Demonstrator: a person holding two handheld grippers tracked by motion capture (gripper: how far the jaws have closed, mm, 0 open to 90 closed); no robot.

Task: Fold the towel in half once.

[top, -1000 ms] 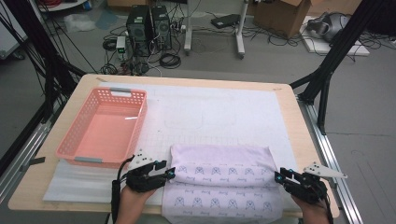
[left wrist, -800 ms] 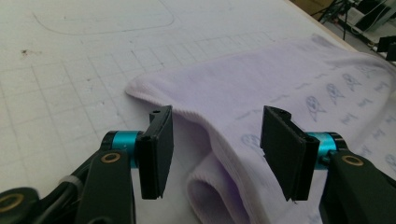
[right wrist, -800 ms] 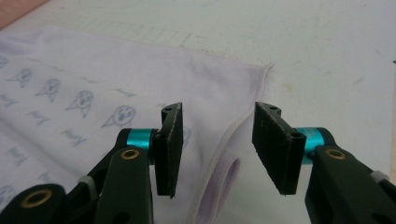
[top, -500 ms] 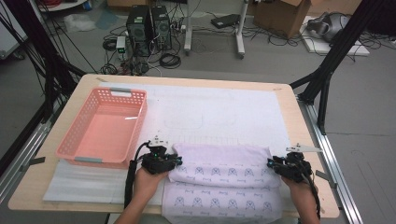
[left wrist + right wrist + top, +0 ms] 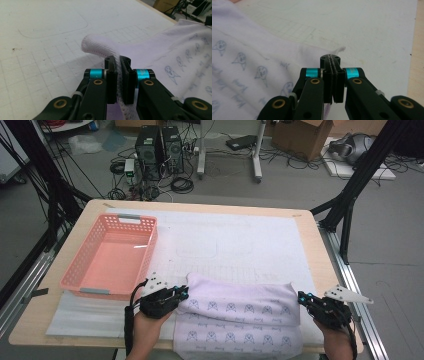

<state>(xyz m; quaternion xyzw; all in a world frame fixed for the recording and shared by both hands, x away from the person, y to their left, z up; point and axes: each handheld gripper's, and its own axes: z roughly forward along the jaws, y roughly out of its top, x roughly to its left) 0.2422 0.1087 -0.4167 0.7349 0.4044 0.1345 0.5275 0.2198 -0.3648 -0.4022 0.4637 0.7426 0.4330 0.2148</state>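
A lilac cloth (image 5: 235,307) printed with small blue figures lies folded on the white mat near the table's front edge. My left gripper (image 5: 182,294) is at its left end. Its jaws have just been closing and now pinch the cloth's stitched hem (image 5: 120,75), with a rolled fold (image 5: 95,45) bulging beyond the tips (image 5: 118,60). My right gripper (image 5: 301,296) holds the right end. Its jaws have also just closed, and a thin edge of cloth (image 5: 249,50) is squeezed between the pads at the tips (image 5: 332,60).
A pink plastic basket (image 5: 80,255) stands at the left of the table, close to my left hand. The white gridded mat (image 5: 240,240) covers most of the wooden table (image 5: 90,212). Computers, cables and black frame legs stand on the floor beyond.
Both grippers went from open beside the cloth's ends to shut on its edges. The hands pushed in and forward, then drew slightly back toward the person.
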